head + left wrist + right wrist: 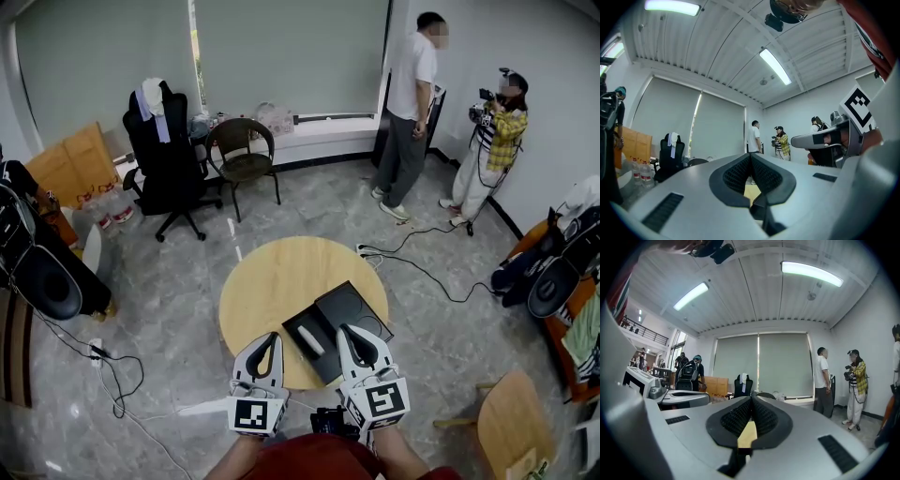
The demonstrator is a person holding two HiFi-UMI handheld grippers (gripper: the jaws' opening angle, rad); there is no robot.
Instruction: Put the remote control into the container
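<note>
Both closed, left gripper (271, 338) and right gripper (346, 331) flank container (298, 330) at table (272, 281) edge.

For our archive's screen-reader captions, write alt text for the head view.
A white remote control lies on a black container atop a round wooden table, seen from above. The left tongs and right tongs, both shut and empty, point toward it from the near edge. Beyond stand two people and a black office chair.

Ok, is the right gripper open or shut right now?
Shut. In its own view the right gripper has its jaws pressed together with nothing between them; only the wooden table shows below.
</note>
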